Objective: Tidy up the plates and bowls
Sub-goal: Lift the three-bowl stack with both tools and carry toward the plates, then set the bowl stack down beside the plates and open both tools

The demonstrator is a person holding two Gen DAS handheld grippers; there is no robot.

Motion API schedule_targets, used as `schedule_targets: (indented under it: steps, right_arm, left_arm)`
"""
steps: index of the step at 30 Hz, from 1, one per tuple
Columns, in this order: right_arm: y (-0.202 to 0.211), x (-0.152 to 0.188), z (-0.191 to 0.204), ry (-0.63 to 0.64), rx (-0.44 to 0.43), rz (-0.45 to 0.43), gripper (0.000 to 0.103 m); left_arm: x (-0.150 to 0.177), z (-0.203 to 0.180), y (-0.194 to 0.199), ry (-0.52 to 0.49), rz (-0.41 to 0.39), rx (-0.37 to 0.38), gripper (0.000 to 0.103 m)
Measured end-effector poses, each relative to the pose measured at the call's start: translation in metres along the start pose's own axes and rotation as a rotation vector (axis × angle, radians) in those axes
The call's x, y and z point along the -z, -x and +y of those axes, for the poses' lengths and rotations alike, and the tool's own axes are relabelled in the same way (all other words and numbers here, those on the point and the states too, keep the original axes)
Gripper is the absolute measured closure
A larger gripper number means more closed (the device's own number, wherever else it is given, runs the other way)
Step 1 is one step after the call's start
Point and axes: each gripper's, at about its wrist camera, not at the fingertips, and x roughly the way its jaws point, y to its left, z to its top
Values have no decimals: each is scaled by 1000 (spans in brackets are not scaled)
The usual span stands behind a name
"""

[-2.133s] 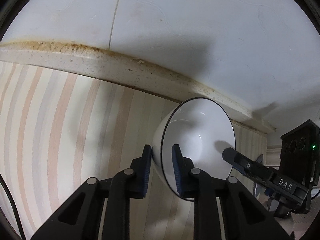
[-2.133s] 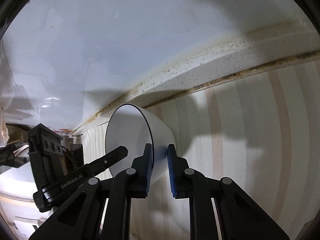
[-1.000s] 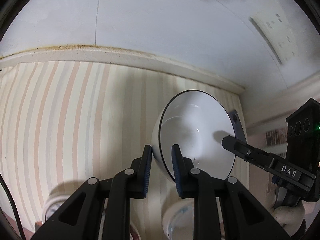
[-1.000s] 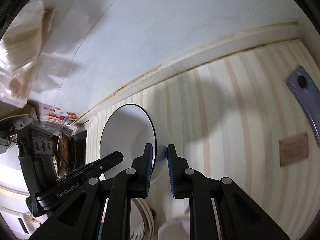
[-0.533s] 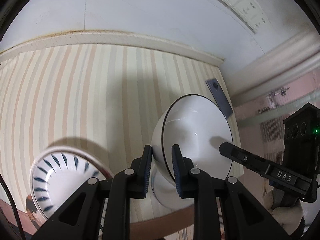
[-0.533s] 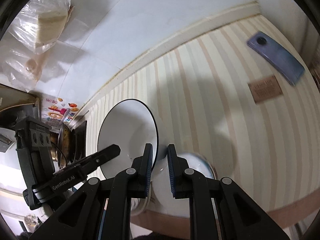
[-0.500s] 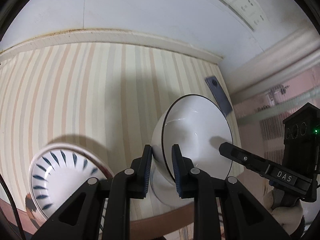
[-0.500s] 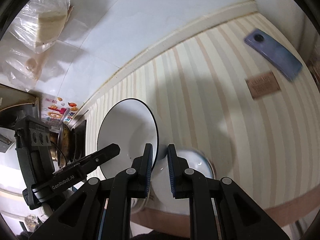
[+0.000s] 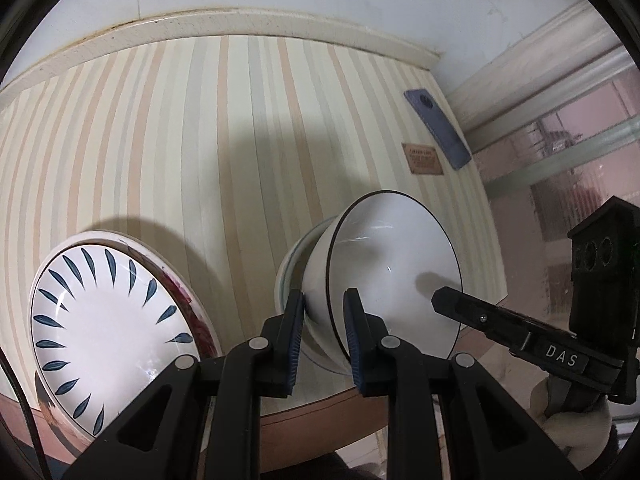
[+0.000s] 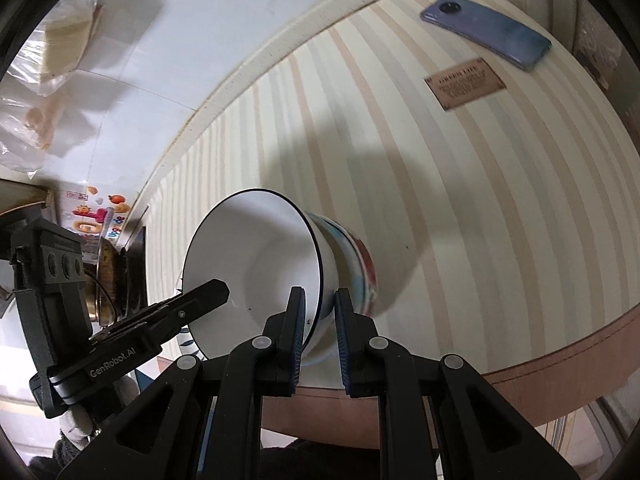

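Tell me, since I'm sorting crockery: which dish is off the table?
The plain white bowl, black-rimmed, clamped by both grippers; the patterned bowl and leaf plate sit on the table.

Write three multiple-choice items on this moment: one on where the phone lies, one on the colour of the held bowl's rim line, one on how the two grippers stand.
1. Where does the phone lie?
A. On the striped tabletop, near its far corner
B. Inside the white bowl
C. On the leaf-pattern plate

2. What colour is the thin line round the rim of the white bowl?
A. Red
B. Dark, near black
C. Gold

3. How do the left gripper and the right gripper stand?
A. Both open, clear of the bowl
B. Only the left grips the bowl
C. Both shut on the bowl's rim, on opposite sides

Answers: A, the phone lies flat on the stripes beyond the brown label; B, a dark line edges the rim; C, each wrist view shows its pads clamping the bowl's wall, with the other gripper across it.
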Motion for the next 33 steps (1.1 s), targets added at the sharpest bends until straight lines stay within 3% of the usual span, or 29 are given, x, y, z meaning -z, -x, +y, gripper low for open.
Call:
schedule_targets:
  steps: [6,16,23,24,26,28,30,32,33]
  right_arm:
    - [-7,3,-5,7,24,13,86]
    - [-9,0,4,59,65,20,86]
    - [0,3,10,58,90,15,86]
    - [4,5,14,71,113,7,82]
    - [15,10,22,91,144,-13,63]
    - [30,16,30,98,165,-40,30]
    - [44,22,38,108,177,-72,18]
    - [59,28,45,110,206,-95,14]
    - [64,32,48,113,217,-97,11]
  left_arm:
    - [3,-4,-10,-80,32,-26,85]
    - [4,-3,-15,-103,31,-67,85]
    - [7,-5,4,-124,10,-114,84]
    - [8,-6,8,-126,3,-121,84]
    - [10,-9,26,-140,-23,-115,84]
    - [14,-13,41,-158,-45,-108,83]
    - [21,-18,60,-176,-76,-95,73]
    - [26,-21,73,-189,-97,-87,65]
    - [29,-22,79,-197,-106,-88,56]
